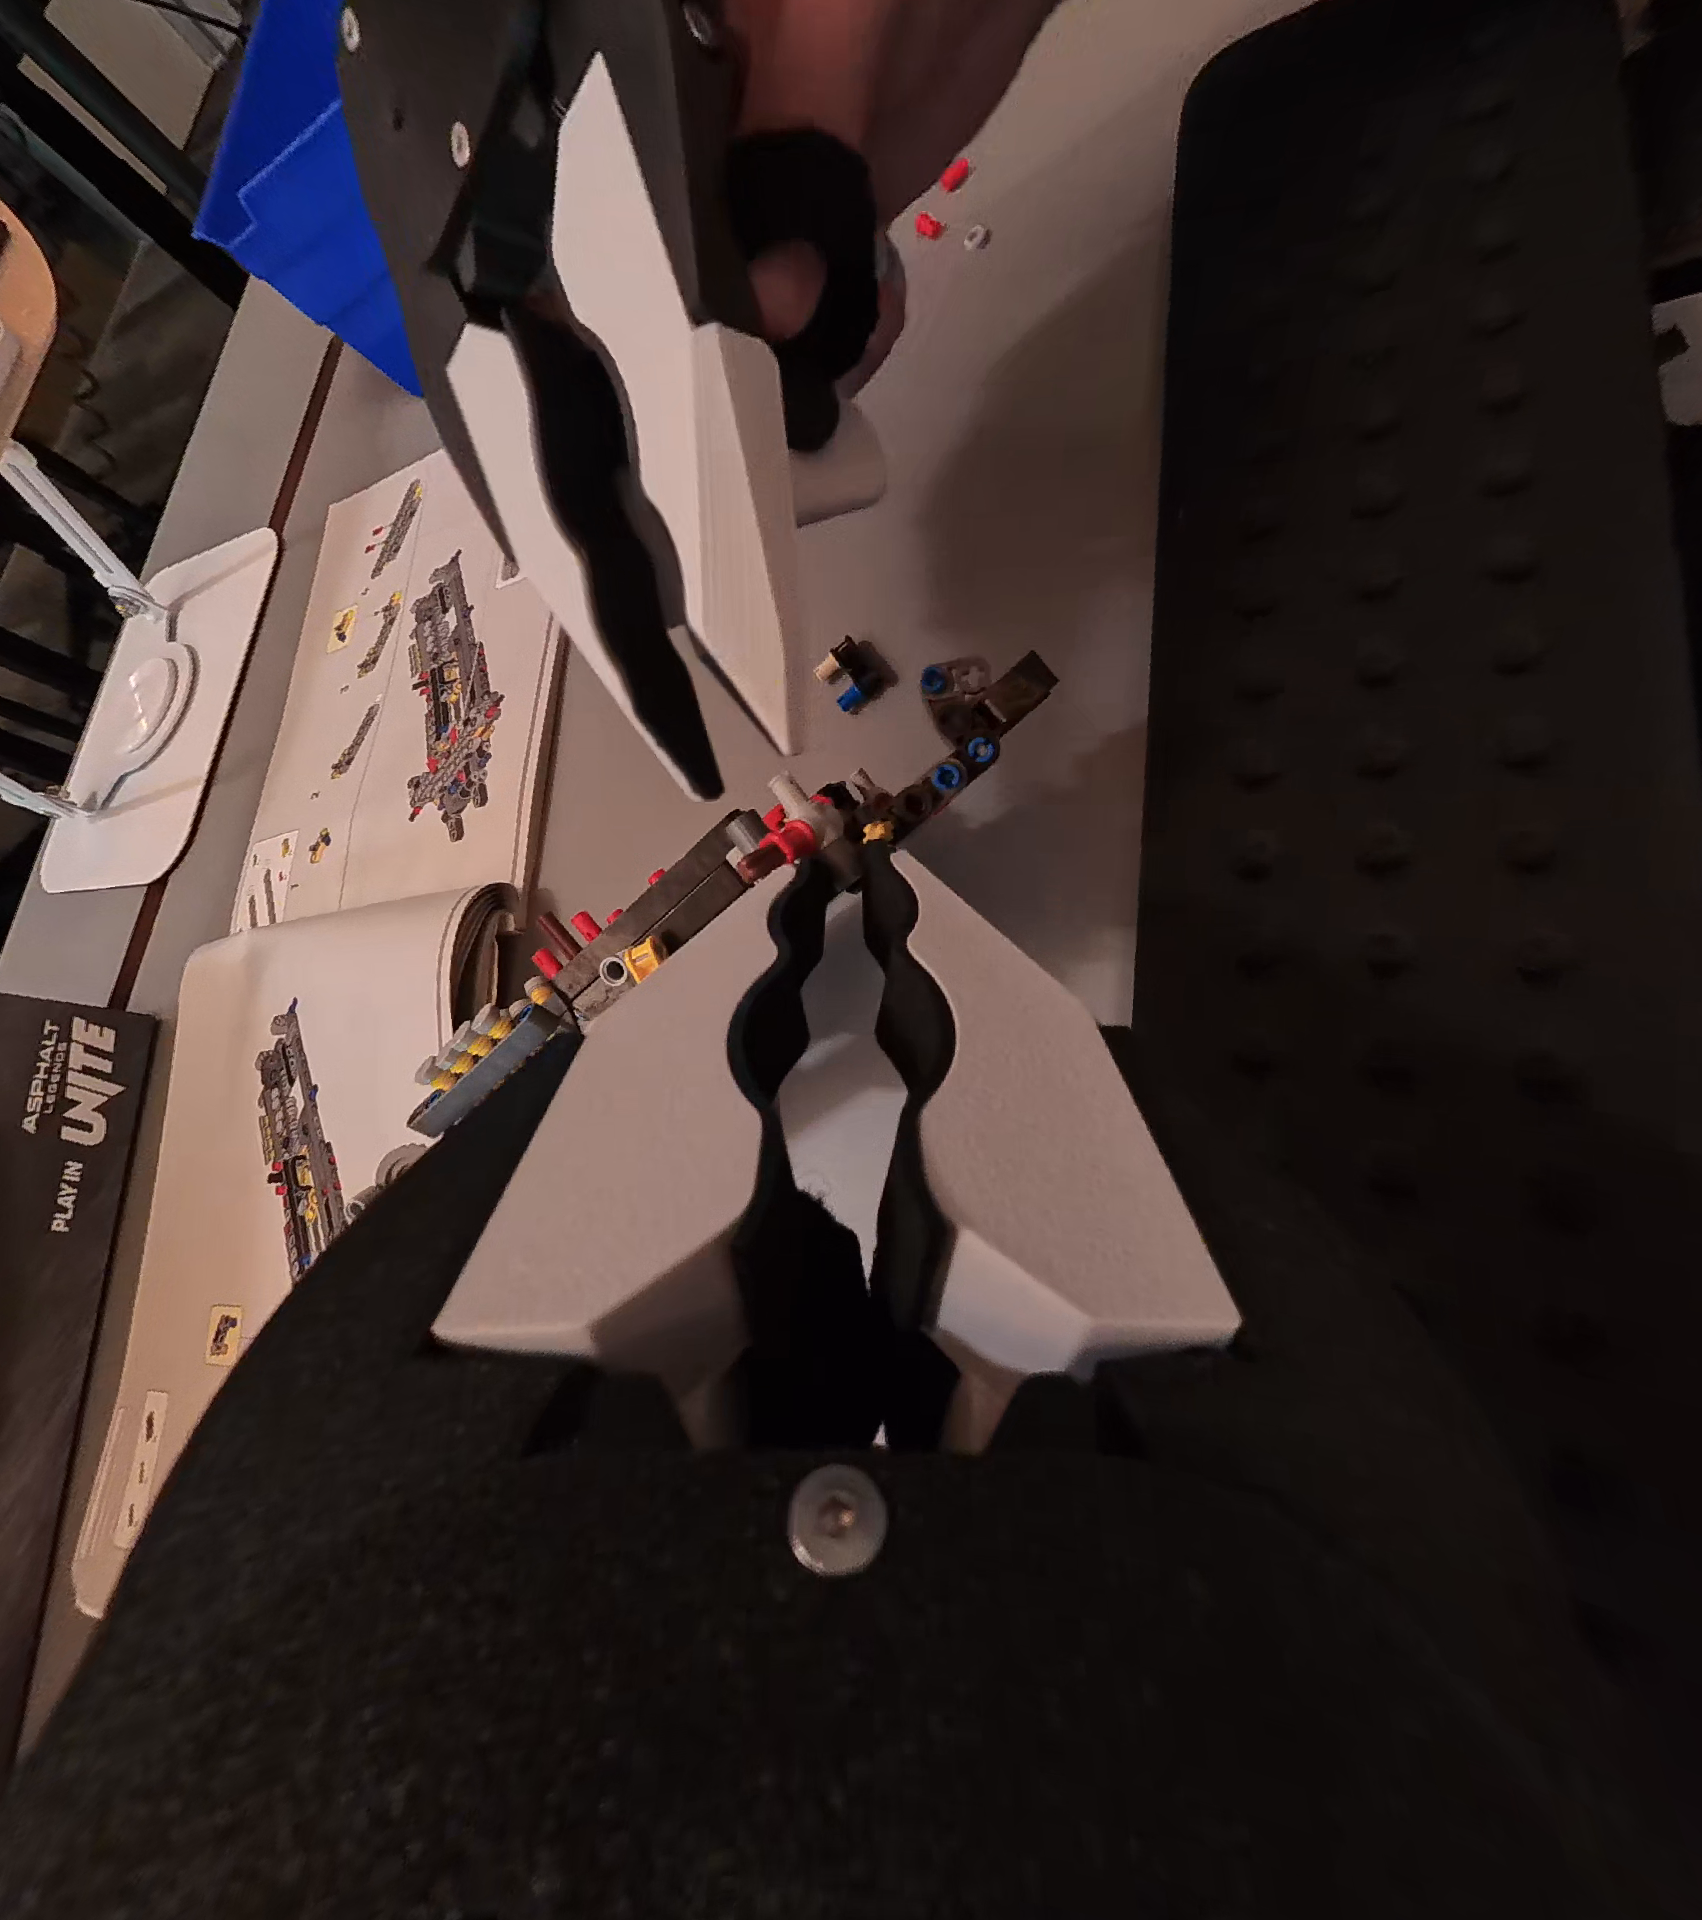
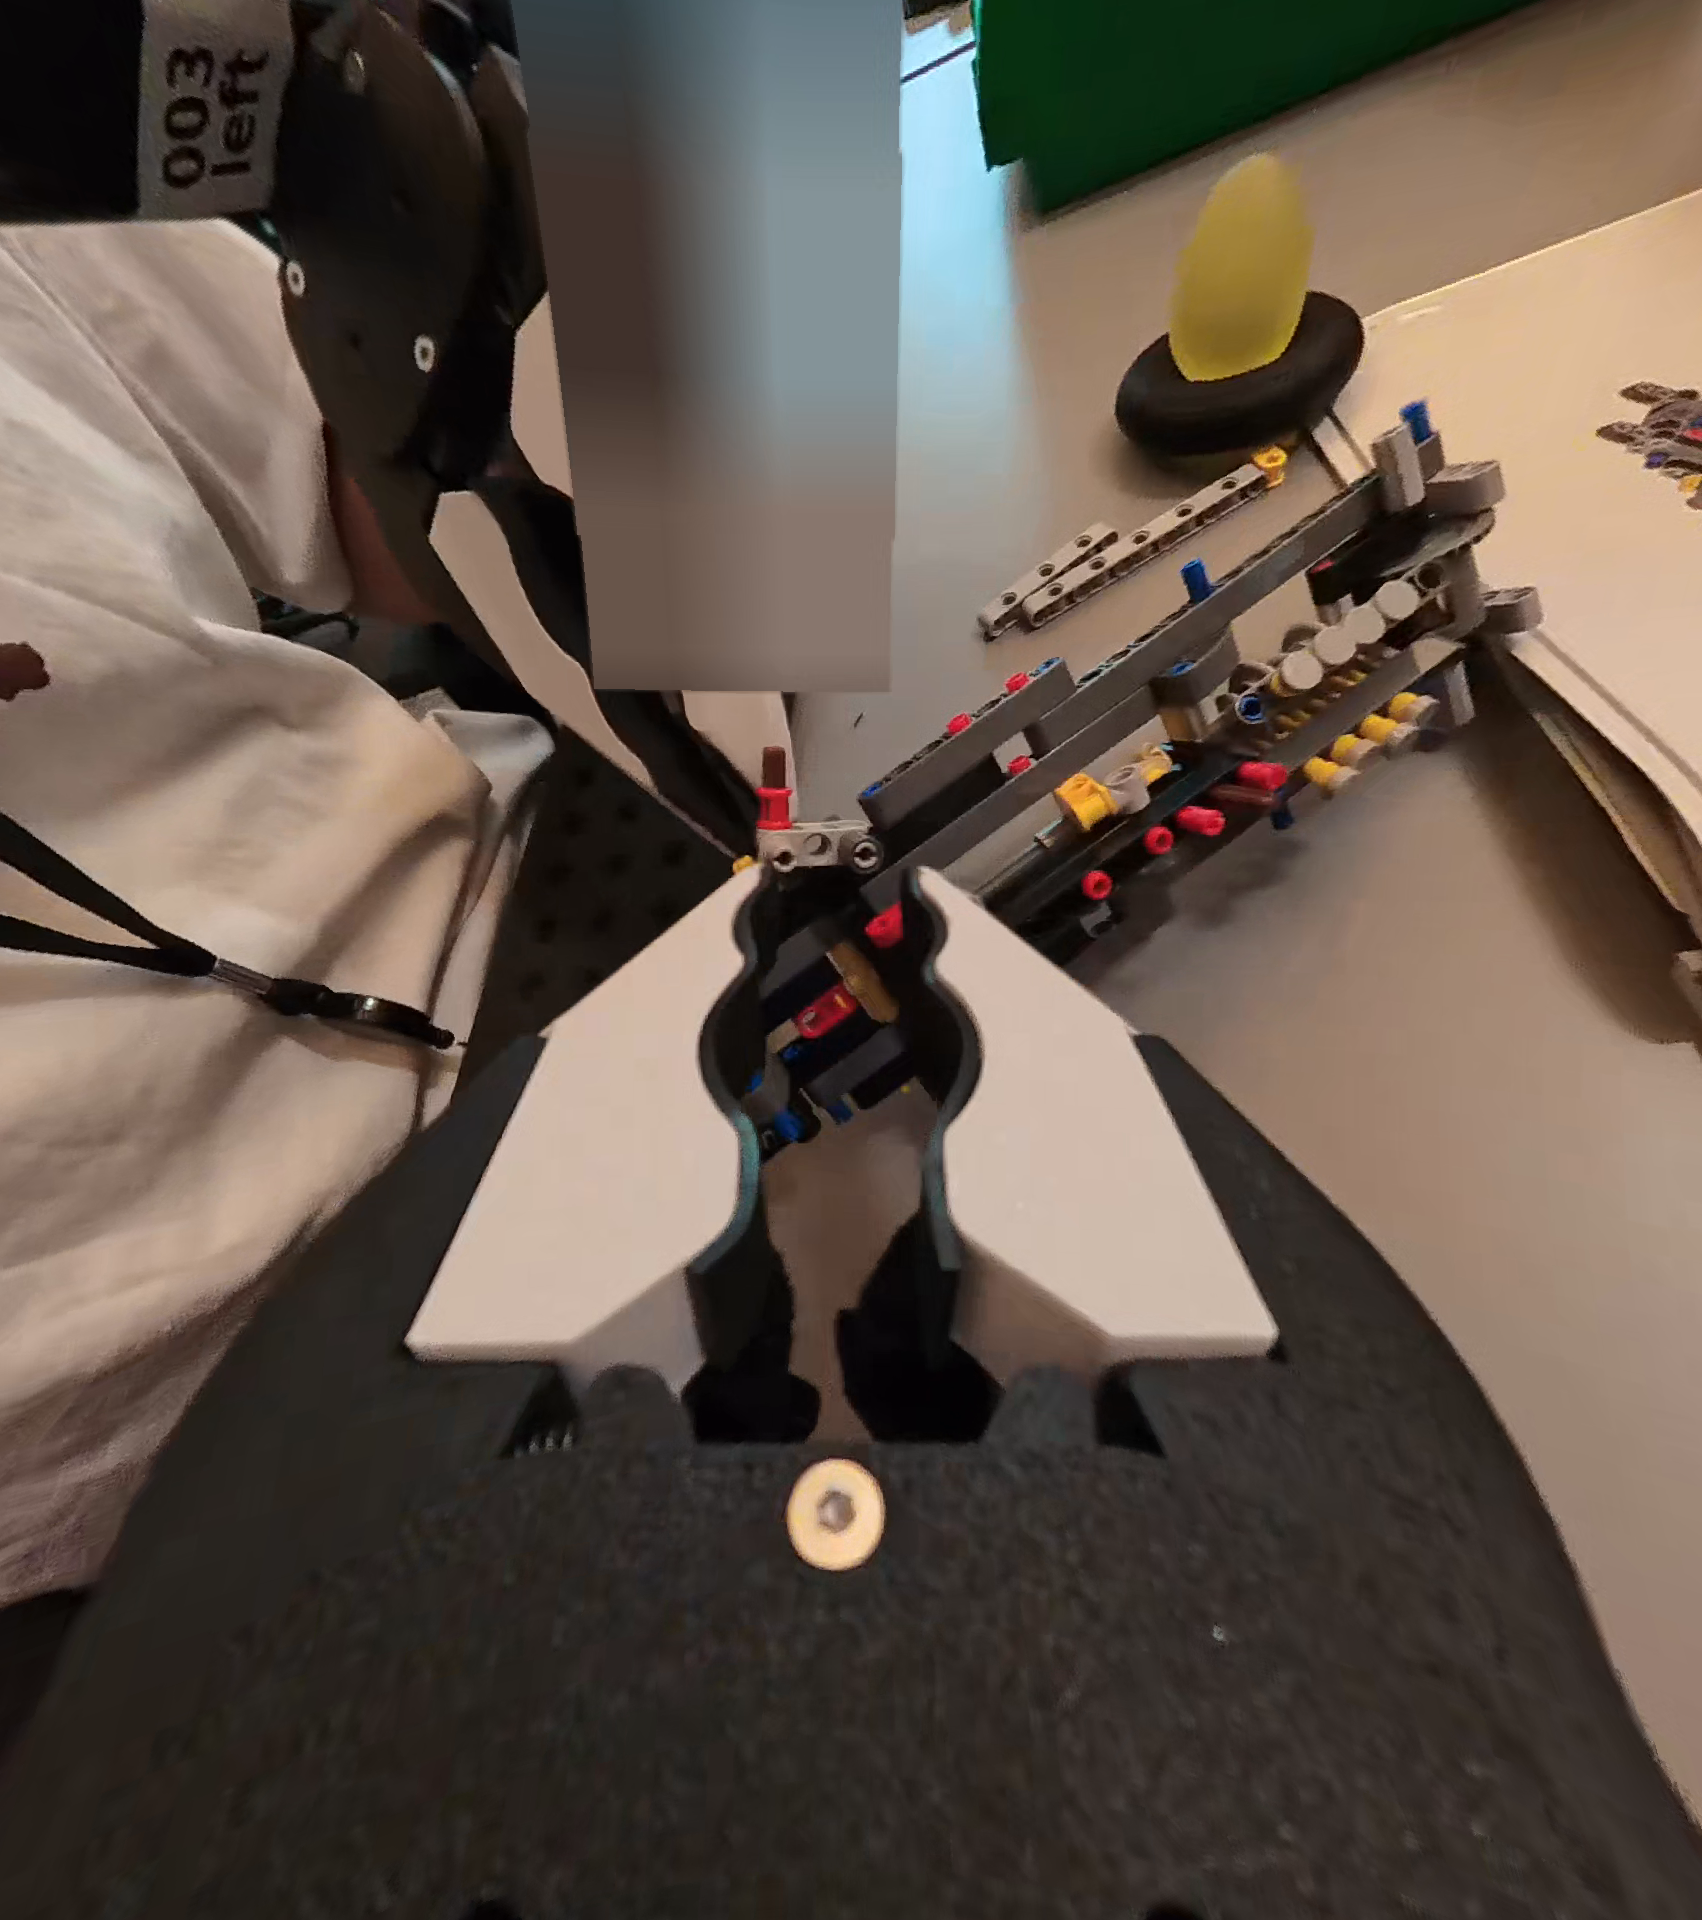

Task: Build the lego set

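1. Grey table (image 2: 1190,1091), open instruction booklet (image 1: 431,665) at its far side, printed dark box (image 1: 5,1195) beside; lettering on box, not copied.
2. Long lego assembly (image 2: 1242,665) lying across table, near end raised between both claws.
3. Left gripper (image 1: 842,868): tips nearly together, pinching assembly's end.
4. Right gripper (image 2: 842,883): partly apart, assembly end between fingers; clamped or not, cannot tell.
5. Loose red pins (image 1: 940,197) well apart.
6. Label tag (image 2: 208,114) on left gripper body.

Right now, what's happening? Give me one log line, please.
left gripper: shut on lego assembly | right gripper: open around it | loose pieces: on table
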A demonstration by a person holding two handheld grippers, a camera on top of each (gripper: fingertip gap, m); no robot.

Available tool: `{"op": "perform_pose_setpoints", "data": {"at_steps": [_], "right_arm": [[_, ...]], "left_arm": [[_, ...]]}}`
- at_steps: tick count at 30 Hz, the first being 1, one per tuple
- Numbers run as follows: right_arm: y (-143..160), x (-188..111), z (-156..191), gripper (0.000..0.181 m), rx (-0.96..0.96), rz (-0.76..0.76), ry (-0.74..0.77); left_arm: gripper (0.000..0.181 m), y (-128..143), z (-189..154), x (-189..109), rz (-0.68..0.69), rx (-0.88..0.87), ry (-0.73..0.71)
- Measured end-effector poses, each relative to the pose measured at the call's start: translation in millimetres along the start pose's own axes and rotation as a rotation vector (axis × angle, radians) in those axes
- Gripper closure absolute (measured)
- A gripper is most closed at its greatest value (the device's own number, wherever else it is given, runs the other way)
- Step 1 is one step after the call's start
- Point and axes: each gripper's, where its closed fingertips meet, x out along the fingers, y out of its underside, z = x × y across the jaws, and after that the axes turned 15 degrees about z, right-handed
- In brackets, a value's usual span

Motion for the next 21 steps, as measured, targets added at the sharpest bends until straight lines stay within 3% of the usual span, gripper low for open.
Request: {"op": "perform_pose_setpoints", "data": {"at_steps": [2, 6, 15, 21], "right_arm": [[3, 6, 8, 0.15, -0.018, 0.046, -0.064], [1, 17, 9, 0.156, -0.039, 0.122, -0.038], [-9, 16, 14, 0.168, -0.002, 0.0, -0.064], [-11, 15, 15, 0.169, 0.024, -0.088, -0.068]], "left_arm": [[0.175, 0, 0, -1, -0.007, -0.006, 0.003], [0.176, 1, 1, -3, -0.009, -0.006, -0.007], [0.176, -2, 5, -6, -0.053, -0.051, -0.014], [0.168, -1, 11, -22, -0.206, -0.232, 0.016]]}}
